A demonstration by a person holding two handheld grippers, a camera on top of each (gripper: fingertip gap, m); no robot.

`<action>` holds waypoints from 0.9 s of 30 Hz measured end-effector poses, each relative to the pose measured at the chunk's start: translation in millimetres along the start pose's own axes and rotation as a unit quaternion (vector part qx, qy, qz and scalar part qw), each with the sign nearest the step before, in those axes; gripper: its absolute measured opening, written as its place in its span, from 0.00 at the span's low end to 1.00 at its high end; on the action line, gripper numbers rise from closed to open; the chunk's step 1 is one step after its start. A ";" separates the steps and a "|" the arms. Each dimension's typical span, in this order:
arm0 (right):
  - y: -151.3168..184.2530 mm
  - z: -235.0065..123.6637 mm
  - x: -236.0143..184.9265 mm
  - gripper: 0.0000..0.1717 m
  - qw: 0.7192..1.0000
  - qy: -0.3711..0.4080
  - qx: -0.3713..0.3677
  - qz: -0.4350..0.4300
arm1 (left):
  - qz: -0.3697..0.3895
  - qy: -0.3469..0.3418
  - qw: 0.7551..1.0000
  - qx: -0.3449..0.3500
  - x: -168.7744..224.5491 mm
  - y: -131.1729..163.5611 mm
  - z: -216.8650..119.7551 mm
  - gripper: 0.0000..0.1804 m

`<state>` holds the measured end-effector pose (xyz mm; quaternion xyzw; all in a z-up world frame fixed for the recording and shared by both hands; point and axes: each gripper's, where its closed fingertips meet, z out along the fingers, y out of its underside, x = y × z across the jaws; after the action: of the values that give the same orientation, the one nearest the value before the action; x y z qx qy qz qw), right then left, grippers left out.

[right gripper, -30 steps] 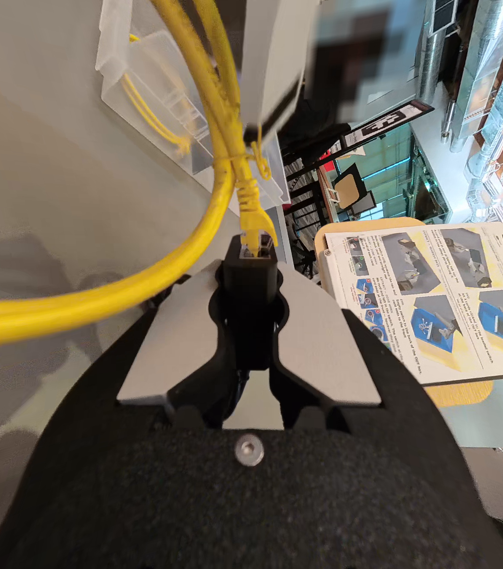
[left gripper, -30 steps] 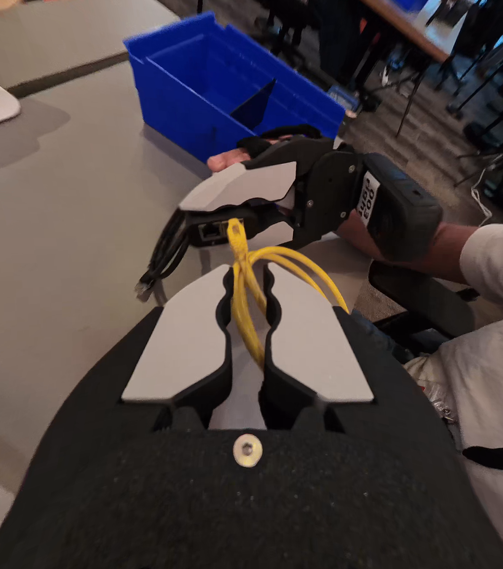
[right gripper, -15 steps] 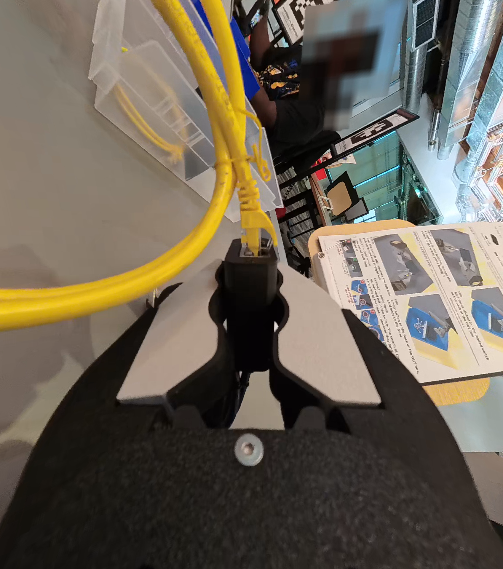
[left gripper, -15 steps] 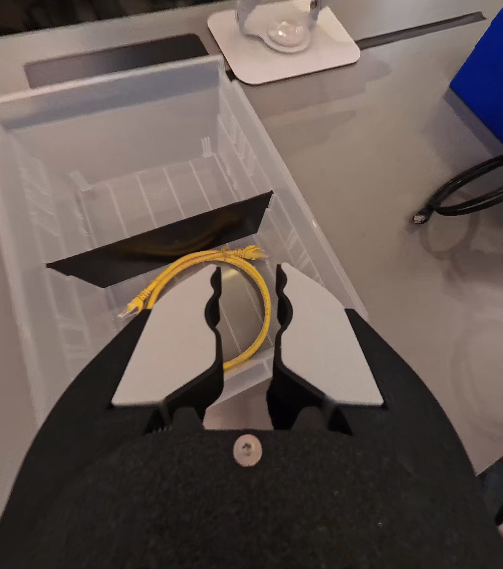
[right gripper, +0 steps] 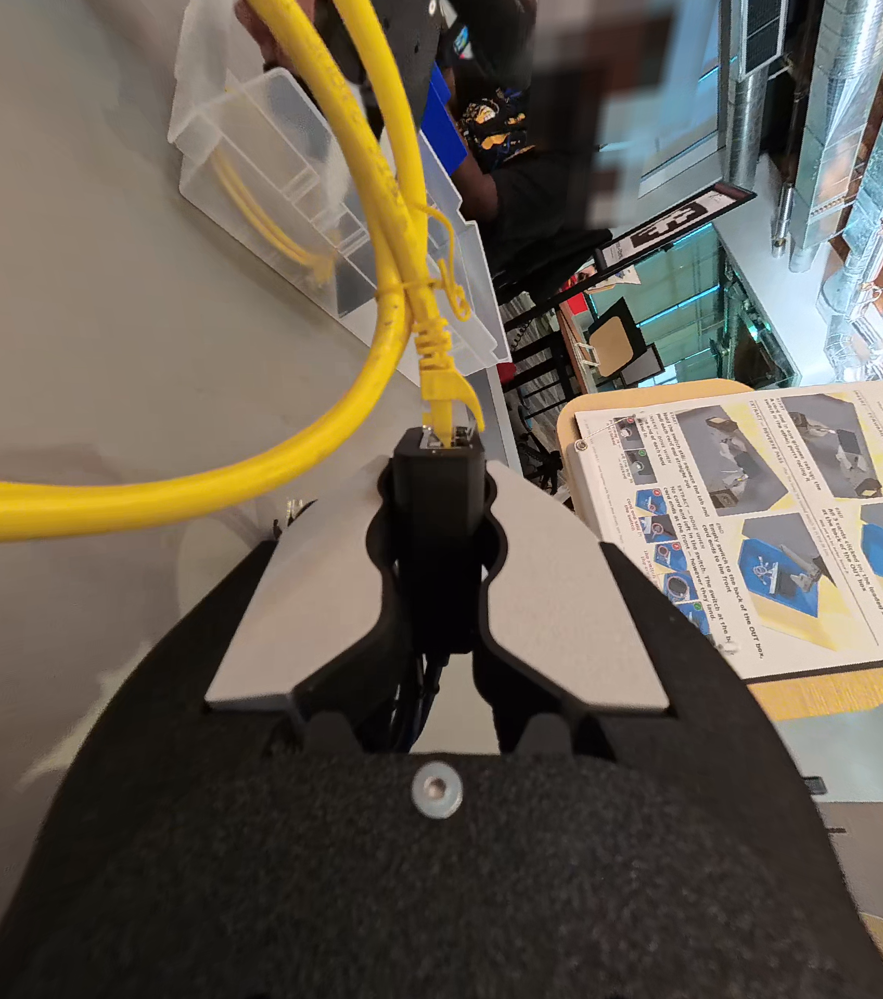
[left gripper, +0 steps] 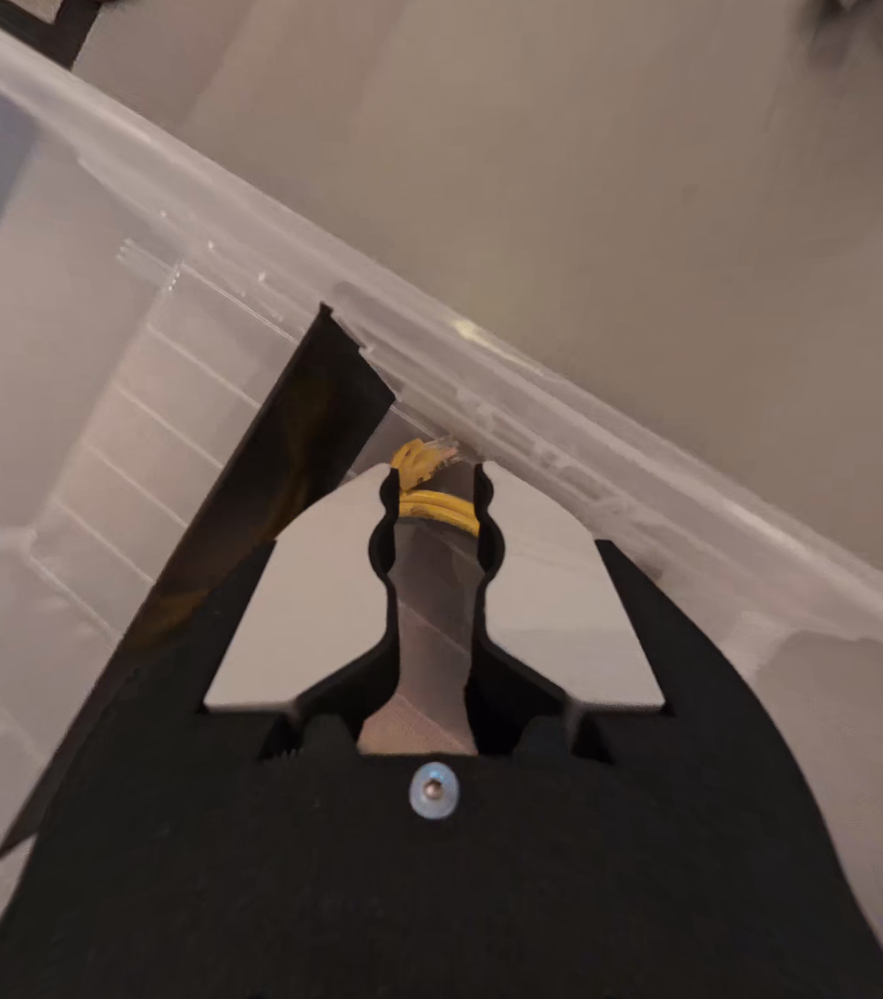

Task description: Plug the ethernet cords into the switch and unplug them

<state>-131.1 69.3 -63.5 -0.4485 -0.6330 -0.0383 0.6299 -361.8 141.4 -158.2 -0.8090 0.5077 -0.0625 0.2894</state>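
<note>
Left view is blurred; the clear bin (left gripper: 266,281) fills it, its black divider (left gripper: 287,475) partly hidden by the left gripper (left gripper: 435,486). A coiled yellow cord (left gripper: 436,511) lies across its jaws, apparently not squeezed. Right gripper (right gripper: 436,486) clamps the black switch (right gripper: 438,486), a yellow ethernet cord (right gripper: 374,216) plugged in, over open table (right gripper: 77,324).

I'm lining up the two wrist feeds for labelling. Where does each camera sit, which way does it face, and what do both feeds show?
Left wrist view: behind the left gripper, looking down into the clear bin at a yellow cord between its fingers.
Right wrist view: behind the right gripper, turned sideways across the table; its fingers clamp the black switch.
Shared: the clear bin and its yellow cord.
</note>
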 end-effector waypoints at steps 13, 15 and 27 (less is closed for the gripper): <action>-8.5 1.3 -11.4 0.15 0.999 -0.031 0.008 -0.004 | 0.097 0.126 0.985 -0.066 -11.2 16.4 13.0 0.12; -8.8 1.6 -11.9 0.15 0.999 -0.034 0.011 0.002 | 0.103 0.121 0.985 -0.073 -15.1 15.9 16.4 0.12; -10.2 5.7 -17.1 0.15 0.998 -0.051 0.018 0.024 | 0.133 0.001 0.990 -0.040 -28.7 15.9 27.9 0.07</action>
<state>-145.0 57.9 -73.6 -0.4529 -0.6540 0.0109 0.6059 -376.9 172.3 -184.1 -0.7454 0.6131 -0.0039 0.2616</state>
